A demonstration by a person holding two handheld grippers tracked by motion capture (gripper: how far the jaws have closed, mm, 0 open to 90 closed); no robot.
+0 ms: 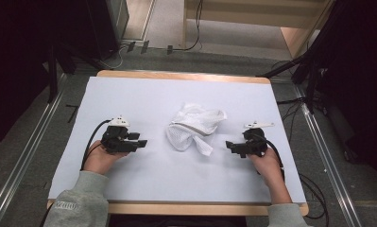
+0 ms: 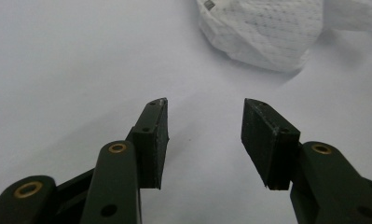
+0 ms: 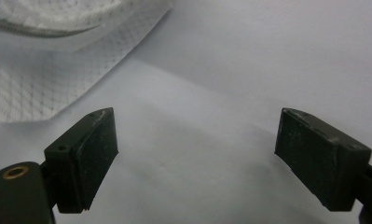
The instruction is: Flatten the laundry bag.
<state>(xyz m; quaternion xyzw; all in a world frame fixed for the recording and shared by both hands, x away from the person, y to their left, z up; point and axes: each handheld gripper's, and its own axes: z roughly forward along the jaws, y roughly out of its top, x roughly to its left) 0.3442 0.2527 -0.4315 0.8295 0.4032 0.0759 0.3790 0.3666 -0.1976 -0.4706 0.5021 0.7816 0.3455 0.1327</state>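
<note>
- A crumpled white mesh fabric bag with a zip (image 1: 194,126) lay near the middle of the white-covered, wood-edged table (image 1: 143,176), resting flat on the cover and bunched into loose folds.
- The left gripper (image 1: 140,143) sat on the table well to the left of the mesh bag, held in a hand with a grey sleeve (image 1: 80,203), its black jaws pointed towards the fabric.
- In the left gripper view its jaws stood apart with nothing between them; the mesh bag (image 2: 267,28) lay ahead, beyond the tips and not touching them.
- The right gripper (image 1: 229,146) rested on the other side, near the bag's lower right edge but apart from it.
- In the right gripper view the jaws were spread wide and empty over bare table, with the mesh bag (image 3: 39,70) just beyond the nearer pad.
</note>
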